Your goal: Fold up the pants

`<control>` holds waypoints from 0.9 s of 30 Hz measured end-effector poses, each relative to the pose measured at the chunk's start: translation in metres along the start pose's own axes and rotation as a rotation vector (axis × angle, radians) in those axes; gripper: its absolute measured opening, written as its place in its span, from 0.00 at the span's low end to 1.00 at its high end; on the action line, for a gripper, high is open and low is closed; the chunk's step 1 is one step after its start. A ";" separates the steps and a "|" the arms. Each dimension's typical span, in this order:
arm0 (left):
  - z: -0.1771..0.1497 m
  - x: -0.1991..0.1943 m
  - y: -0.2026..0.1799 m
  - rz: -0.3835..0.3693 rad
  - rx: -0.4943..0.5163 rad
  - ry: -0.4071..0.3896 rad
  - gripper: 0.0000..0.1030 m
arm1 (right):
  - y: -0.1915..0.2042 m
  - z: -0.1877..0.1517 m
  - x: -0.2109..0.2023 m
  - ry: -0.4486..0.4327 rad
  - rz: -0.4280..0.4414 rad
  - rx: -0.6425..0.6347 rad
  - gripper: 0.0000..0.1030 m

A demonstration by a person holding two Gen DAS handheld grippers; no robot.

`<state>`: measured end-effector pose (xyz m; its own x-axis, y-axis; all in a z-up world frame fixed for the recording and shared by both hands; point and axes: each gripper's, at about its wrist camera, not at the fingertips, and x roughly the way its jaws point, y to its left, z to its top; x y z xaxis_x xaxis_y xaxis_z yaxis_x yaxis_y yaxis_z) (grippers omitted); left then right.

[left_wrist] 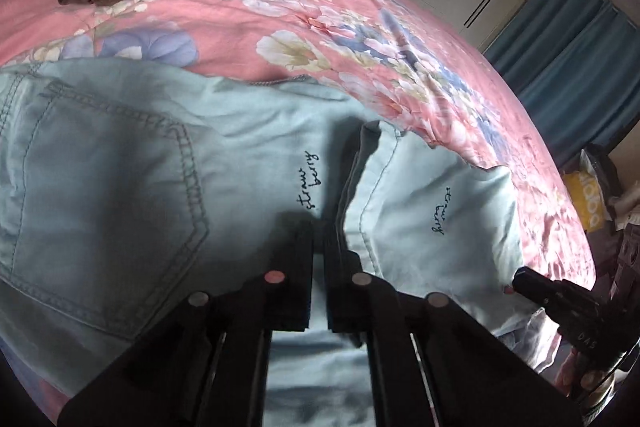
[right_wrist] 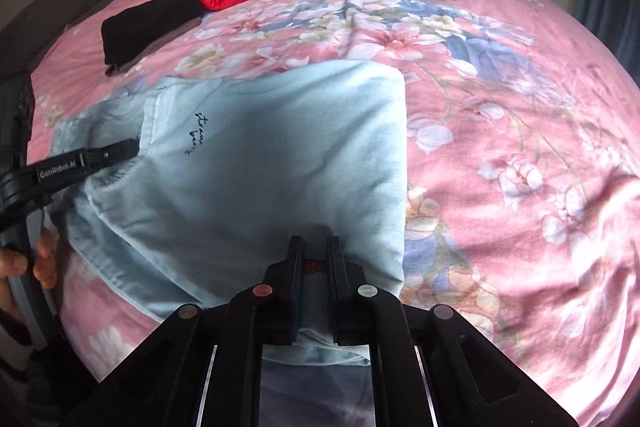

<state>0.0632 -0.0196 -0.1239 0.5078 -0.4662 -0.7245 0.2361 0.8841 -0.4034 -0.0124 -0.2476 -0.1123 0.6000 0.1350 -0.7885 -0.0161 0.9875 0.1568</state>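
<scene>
Left claw (left_wrist: 319, 227) pinched on pale-blue pants (left_wrist: 120, 167), right claw (right_wrist: 316, 243) likewise — floral bedspread (right_wrist: 500, 87) beneath

Pants (right_wrist: 256, 163) lie on the bed (right_wrist: 500, 75), two folded garments (right_wrist: 192, 7) behind.

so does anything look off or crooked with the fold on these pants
Slightly: the folded-over leg lies askew on the pale blue pants, its hem edge slanting and bunched lower layers sticking out on the left. No damage shows.

Both wrist views, close above pants (left_wrist: 120, 167)
</scene>
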 end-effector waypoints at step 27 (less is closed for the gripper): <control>-0.020 0.000 -0.027 -0.199 0.041 0.131 0.20 | 0.106 0.104 0.100 0.155 0.228 -0.141 0.00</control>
<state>0.0403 -0.0442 -0.1244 0.3365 -0.6297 -0.7002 0.3561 0.7734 -0.5244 0.1293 -0.1382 -0.1124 0.4391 0.3549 -0.8254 -0.2537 0.9303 0.2651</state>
